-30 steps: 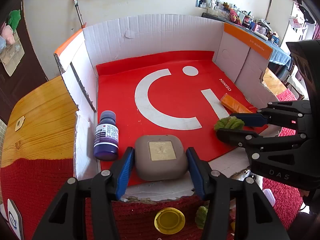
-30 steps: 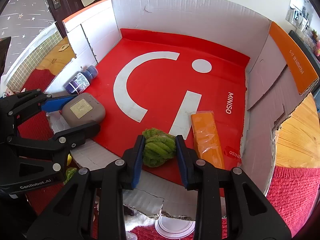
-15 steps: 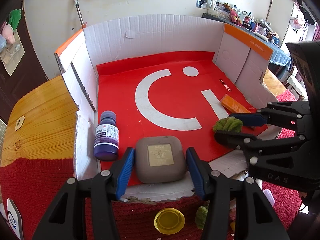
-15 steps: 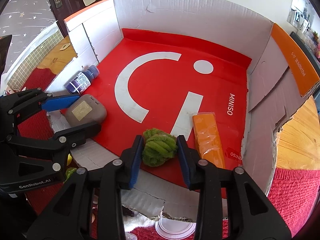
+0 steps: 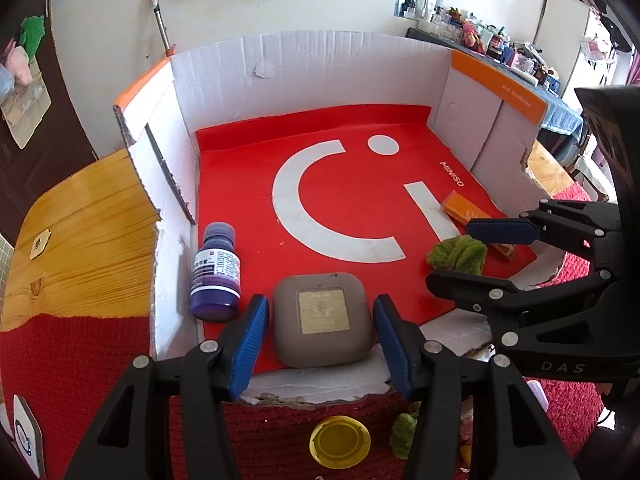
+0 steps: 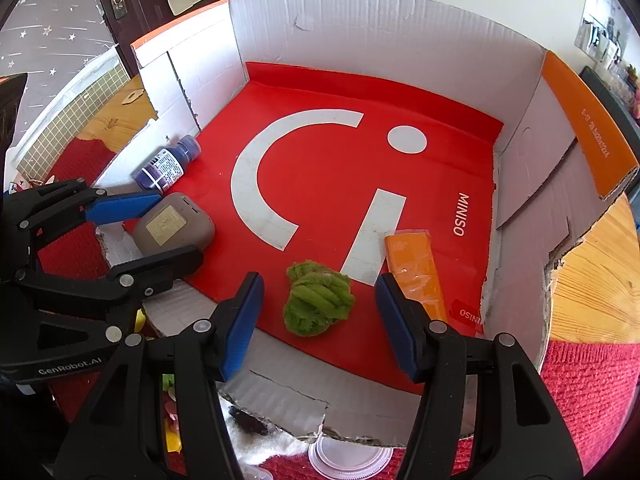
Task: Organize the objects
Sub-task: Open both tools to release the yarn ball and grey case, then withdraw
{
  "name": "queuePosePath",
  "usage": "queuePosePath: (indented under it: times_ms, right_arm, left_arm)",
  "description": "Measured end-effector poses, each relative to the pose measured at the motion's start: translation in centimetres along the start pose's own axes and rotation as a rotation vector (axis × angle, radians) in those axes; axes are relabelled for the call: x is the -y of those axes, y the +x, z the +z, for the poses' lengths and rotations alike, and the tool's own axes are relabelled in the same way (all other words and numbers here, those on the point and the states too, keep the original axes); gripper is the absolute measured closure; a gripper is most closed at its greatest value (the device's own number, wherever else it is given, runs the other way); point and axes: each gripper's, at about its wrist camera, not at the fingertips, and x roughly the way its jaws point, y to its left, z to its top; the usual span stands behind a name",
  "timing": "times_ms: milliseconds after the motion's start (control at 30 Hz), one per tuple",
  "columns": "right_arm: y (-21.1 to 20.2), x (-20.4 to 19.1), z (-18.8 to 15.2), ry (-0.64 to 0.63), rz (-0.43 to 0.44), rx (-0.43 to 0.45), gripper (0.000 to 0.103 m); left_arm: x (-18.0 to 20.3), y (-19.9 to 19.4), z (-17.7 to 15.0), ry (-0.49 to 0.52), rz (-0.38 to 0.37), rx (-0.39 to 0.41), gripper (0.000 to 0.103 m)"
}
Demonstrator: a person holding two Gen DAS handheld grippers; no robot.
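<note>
While R gripper [image 6: 318,316] is just opening, pads clear of green yarn ball [image 6: 318,300] sitting between them, L gripper [image 5: 318,340] is straddling grey case [image 5: 322,318], not pinching.

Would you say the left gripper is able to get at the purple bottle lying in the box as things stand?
Probably yes: the purple bottle lies just left of the left gripper, nothing over it. But the grey case sits between the open jaws, and the box wall crowds the bottle's far side.
</note>
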Motion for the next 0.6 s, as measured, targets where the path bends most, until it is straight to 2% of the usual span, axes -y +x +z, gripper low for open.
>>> queuePosePath:
  times_ms: [267, 600]
  right_arm:
    - [-0.9, 0.3, -0.2, 0.008, -0.006, 0.013, 0.046]
    - [-3.9, 0.2, -0.7, 0.017, -0.035, 0.074, 0.046]
  left_arm:
    - [-0.1, -0.8, 0.1, -0.021, -0.001, 0.023, 0.046]
    - [-0.2, -3.7, -0.1, -0.057, 0.0, 0.112, 0.041]
